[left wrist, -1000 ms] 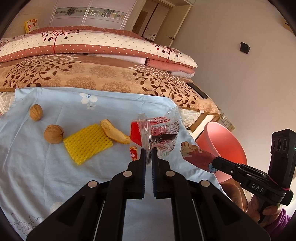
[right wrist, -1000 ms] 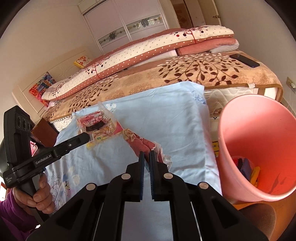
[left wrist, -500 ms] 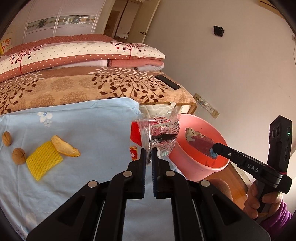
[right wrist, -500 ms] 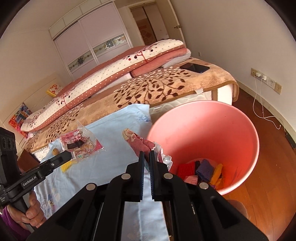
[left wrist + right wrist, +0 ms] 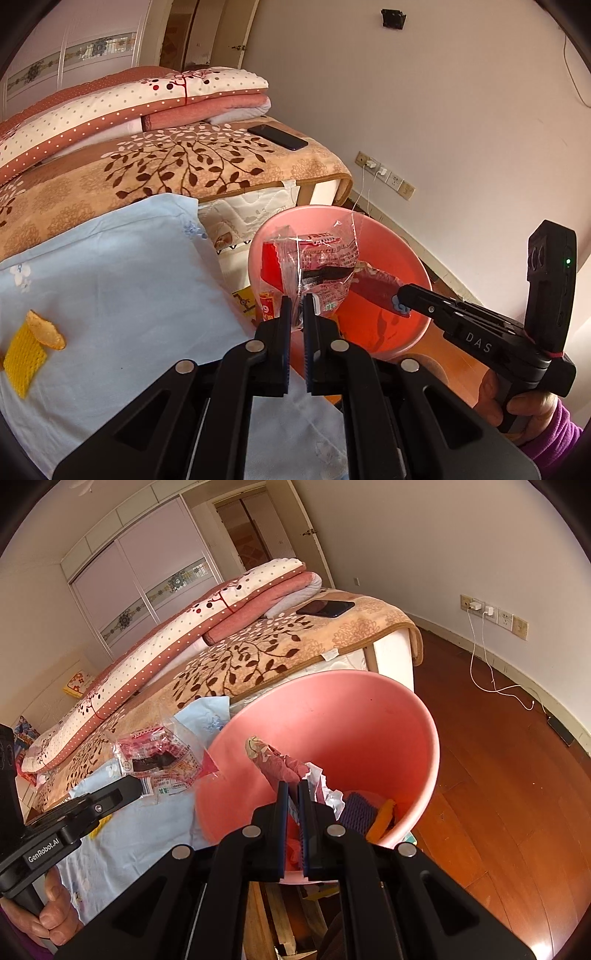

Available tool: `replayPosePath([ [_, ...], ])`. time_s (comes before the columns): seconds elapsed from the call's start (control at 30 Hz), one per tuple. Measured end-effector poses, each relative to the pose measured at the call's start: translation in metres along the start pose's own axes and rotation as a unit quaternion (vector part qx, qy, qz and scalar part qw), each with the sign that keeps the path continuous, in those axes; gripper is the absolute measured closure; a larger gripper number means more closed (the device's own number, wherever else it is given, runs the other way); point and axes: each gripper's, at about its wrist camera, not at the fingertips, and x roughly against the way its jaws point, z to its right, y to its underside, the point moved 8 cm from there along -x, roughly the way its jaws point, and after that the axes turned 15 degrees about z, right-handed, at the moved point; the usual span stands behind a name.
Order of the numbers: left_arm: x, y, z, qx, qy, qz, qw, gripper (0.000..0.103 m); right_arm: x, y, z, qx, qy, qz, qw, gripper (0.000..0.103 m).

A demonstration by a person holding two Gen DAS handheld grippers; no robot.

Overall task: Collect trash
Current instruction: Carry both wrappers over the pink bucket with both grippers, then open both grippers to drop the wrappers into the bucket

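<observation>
My left gripper [image 5: 296,308] is shut on a clear plastic wrapper with red print [image 5: 314,266] and holds it over the near rim of the pink trash bin [image 5: 406,254]. My right gripper [image 5: 293,792] is shut on a dark red crumpled wrapper [image 5: 275,762] and holds it above the inside of the pink bin [image 5: 351,720]. The right gripper [image 5: 402,295] also shows in the left wrist view, the left gripper [image 5: 136,786] with its clear wrapper [image 5: 159,760] in the right wrist view. Several pieces of trash [image 5: 369,808] lie at the bin's bottom.
A light blue cloth [image 5: 110,280] covers the table. On it lie a yellow foam net [image 5: 22,354] and a peel [image 5: 46,328]. A bed with a brown blanket [image 5: 166,166] and a phone [image 5: 277,136] stands behind. A charger cable [image 5: 491,672] trails on the wooden floor.
Both grippers have swung right from the table to the pink bin, each still holding its wrapper. The walnuts have left the left wrist view.
</observation>
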Motion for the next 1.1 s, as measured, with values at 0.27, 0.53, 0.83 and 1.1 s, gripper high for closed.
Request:
replayPosePath([
  [0.27,-0.026,0.01,0.008,0.0,-0.025,-0.028,0.9993,0.098,-0.008,0.0,0.019,-0.007,0.002,-0.007,1.0,0.098],
  [0.53,-0.033,0.012,0.007,0.011,-0.044,-0.038,0.9982,0.082,-0.012,-0.006,0.022,-0.012,-0.005,-0.006,1.0,0.093],
  [0.83,-0.028,0.011,0.007,0.055,-0.031,-0.037,0.9973,0.08,-0.006,-0.008,0.017,0.0,-0.013,0.002,1.0,0.07],
  [1.1,-0.008,0.005,0.015,0.067,-0.003,-0.008,0.9977,0.079,0.018,-0.011,0.002,0.007,-0.005,0.02,1.0,0.051],
])
